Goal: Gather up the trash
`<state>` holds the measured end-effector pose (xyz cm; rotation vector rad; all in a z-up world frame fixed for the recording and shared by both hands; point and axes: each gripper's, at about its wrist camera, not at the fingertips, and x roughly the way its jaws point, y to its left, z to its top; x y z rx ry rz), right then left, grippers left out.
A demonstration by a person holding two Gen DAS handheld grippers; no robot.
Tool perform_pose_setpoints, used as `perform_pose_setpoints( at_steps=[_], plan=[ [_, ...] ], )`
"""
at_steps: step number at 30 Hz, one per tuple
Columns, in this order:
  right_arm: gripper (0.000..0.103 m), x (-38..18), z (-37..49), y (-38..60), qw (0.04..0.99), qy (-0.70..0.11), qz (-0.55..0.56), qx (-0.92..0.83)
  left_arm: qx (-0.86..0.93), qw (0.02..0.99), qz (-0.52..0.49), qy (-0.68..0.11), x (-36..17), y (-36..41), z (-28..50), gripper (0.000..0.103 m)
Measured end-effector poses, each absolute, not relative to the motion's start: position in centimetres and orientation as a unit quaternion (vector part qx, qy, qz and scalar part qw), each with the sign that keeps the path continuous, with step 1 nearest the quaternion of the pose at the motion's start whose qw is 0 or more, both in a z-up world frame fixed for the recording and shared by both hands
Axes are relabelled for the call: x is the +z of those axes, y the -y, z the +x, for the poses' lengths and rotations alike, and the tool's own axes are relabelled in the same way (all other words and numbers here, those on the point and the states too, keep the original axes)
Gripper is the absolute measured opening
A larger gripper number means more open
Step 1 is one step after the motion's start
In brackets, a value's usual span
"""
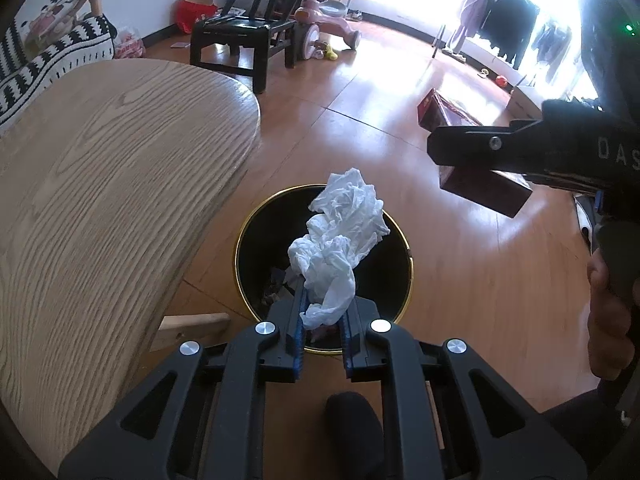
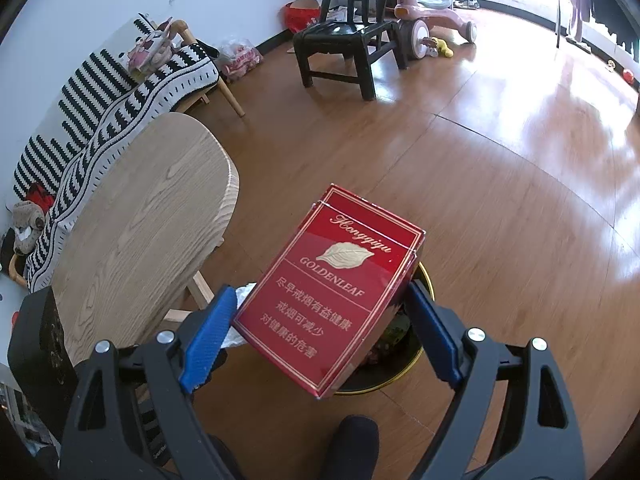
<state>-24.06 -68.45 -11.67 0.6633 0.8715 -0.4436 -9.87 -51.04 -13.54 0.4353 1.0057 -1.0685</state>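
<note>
The left gripper (image 1: 323,322) pinches a crumpled tissue (image 1: 340,240) directly over the bin (image 1: 402,236), poised to drop it in. The right gripper (image 2: 320,320) clamps a red carton (image 2: 328,292) across its width, above the bin's rim. Beside the bin stands a table (image 1: 120,184); beyond it, a black chair (image 1: 244,36). Nothing blocks the bin's mouth.

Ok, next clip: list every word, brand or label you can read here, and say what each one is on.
"Hongqiqu" – script at the top of the red cigarette box held in the right gripper.
"GOLDENLEAF" – under the gold leaf on the same box.
"尽早戒烟有益健康 戒烟可减少 对健康的危害" – warning text on the box's lower half.
"DAS" – pale letters on the right gripper's black body, cut off at the frame edge.
Nothing else is readable.
</note>
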Motion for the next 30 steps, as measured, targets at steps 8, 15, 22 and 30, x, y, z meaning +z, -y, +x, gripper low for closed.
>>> perform_pose_setpoints(
  at_steps=[8,15,22,30],
  plan=[
    [0.084,-11.7,-24.2,68.6,0.827,-0.409,0.322,-0.212,-0.478,0.728,0.189,-0.453,-13.3,50.9,-9.7,0.064],
    [0.084,-11.6,-24.2,68.5,0.827,-0.407,0.322,-0.215,-0.478,0.733,0.186,-0.447,-12.5,50.8,-9.8,0.073],
    [0.094,-10.3,-23.5,68.0,0.836,-0.401,0.300,-0.225,-0.462,0.757,0.175,-0.427,-10.2,48.6,-9.1,0.093],
    [0.096,-6.3,-19.7,63.1,0.866,-0.369,0.271,-0.202,-0.370,0.814,0.118,-0.431,-6.1,40.0,-3.4,0.095]
  ],
)
